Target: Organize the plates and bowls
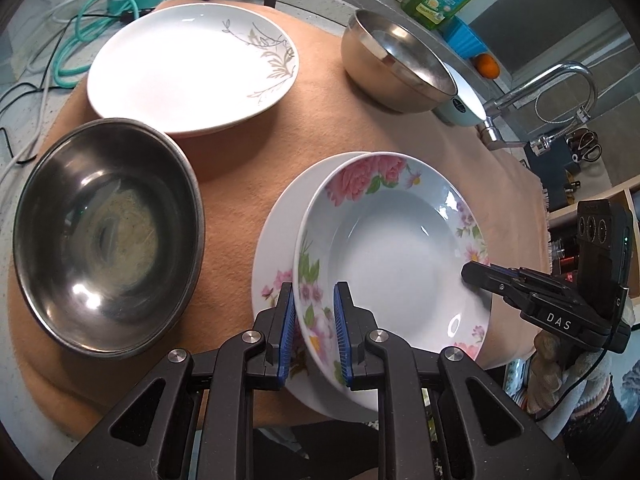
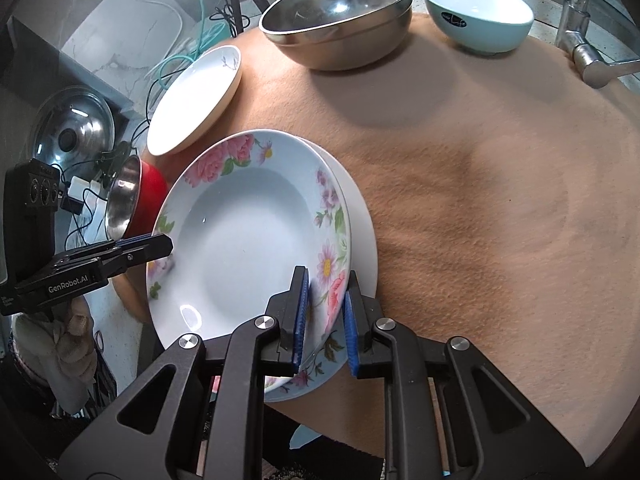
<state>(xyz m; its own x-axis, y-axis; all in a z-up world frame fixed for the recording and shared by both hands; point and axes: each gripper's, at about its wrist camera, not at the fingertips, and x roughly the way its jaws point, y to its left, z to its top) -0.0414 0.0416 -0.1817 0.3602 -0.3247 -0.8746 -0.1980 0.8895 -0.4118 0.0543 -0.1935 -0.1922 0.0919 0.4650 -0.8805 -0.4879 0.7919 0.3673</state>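
Left wrist view: the left gripper (image 1: 314,320) has its blue-padded jaws pinching the near rim of a floral plate (image 1: 392,256), a deep white dish with pink roses, small lilac blossoms and green leaves printed round its broad rim and a plain glossy well. It sits tilted over a second plate (image 1: 276,248) of the same white with a flower spray, whose rim shows past its left side. Both are near the front edge of the counter (image 1: 240,168), which is draped in a tan cloth. The right gripper (image 1: 476,276) grips the floral plate's opposite rim. Toward the left edge stands a dark steel bowl (image 1: 106,236); toward the back lies a white plate with grey leaf sprigs (image 1: 192,66), and at the back right a shiny steel bowl (image 1: 396,64).

Right wrist view: the right gripper (image 2: 326,320) has its jaws clamped on the floral plate (image 2: 248,240) at its rose-printed rim, the lower plate (image 2: 362,216) peeking out to the right. The left gripper (image 2: 166,245) bites the far rim. At the back edge stand the steel bowl (image 2: 340,16) and a pale blue bowl (image 2: 480,16); the leaf-sprig plate (image 2: 196,100) lies near the left edge.
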